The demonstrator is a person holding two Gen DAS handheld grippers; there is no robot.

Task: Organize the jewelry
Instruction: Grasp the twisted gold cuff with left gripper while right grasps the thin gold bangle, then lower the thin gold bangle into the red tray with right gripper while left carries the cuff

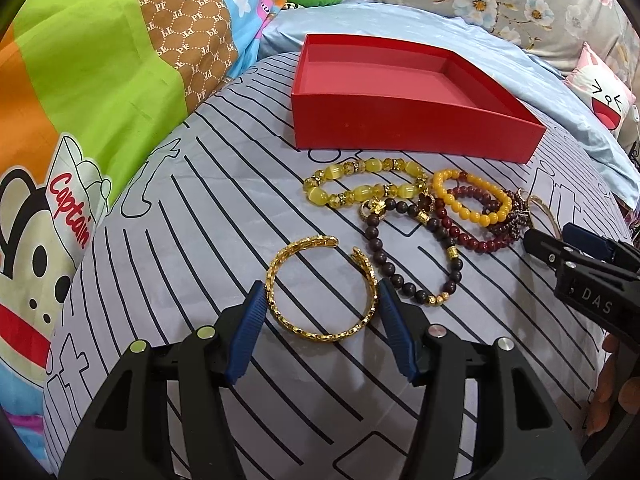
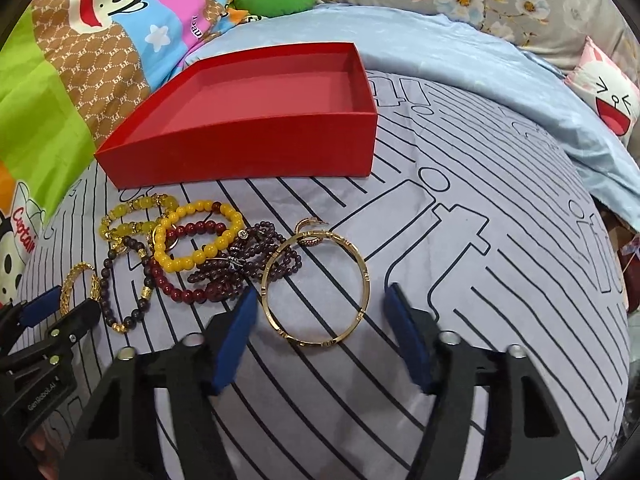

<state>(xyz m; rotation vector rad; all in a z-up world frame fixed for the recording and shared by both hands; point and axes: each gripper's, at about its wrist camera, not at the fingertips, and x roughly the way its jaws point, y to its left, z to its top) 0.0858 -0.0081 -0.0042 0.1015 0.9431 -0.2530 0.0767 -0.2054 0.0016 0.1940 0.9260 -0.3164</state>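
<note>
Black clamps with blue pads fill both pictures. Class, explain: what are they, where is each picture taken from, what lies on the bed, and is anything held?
They are hand-held grippers. A person carries one in each hand, and each has a camera looking along its jaws. One picture comes from the left gripper, the other from the right gripper. On the striped bedcover lie an empty red box and a heap of beaded bracelets. The left jaws press on an open gold cuff. The right jaws straddle a thin gold bangle without gripping it.

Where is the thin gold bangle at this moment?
In the right wrist view the thin gold bangle lies flat on the striped sheet, between the right tool's open pads, just right of the dark purple beads.
</note>
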